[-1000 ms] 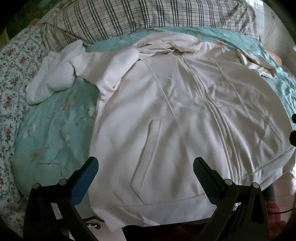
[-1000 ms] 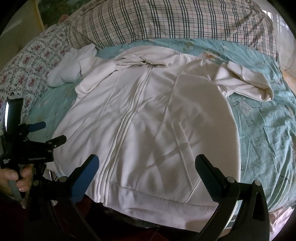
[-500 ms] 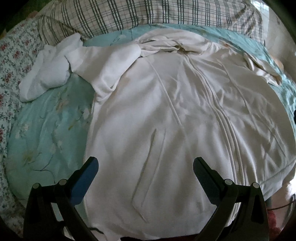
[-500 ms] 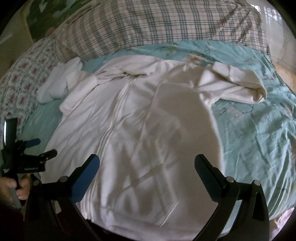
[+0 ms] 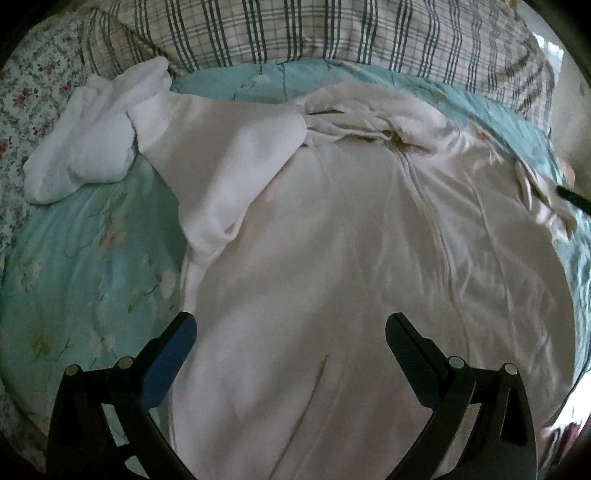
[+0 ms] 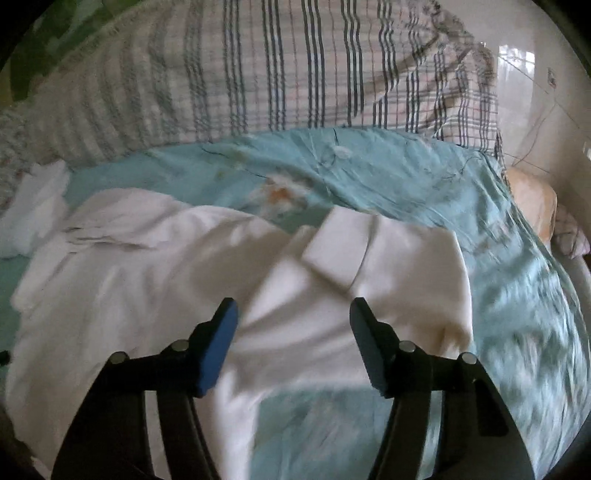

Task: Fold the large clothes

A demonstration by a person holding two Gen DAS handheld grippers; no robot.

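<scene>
A large cream zip hoodie (image 5: 351, 251) lies front up on a teal floral quilt (image 5: 85, 258). Its left sleeve (image 5: 229, 158) is folded over the chest side. My left gripper (image 5: 290, 328) hovers open above the hoodie's lower body, nothing between its fingers. In the right wrist view the hoodie's right sleeve (image 6: 388, 258) lies bent with its cuff (image 6: 340, 247) turned back. My right gripper (image 6: 293, 314) hangs just above that sleeve, its jaws closing, with sleeve cloth below the gap but not pinched.
A plaid pillow (image 5: 295, 33) runs along the head of the bed. A bundle of white cloth (image 5: 88, 140) lies at the left beside the sleeve. A floral sheet (image 5: 26, 96) borders the quilt on the left. The bed's right edge (image 6: 569, 266) drops to a pale floor.
Both grippers moved forward over the hoodie toward the pillows. The right one swung right to the bent sleeve and its jaws narrowed. The left gripper stayed wide open.
</scene>
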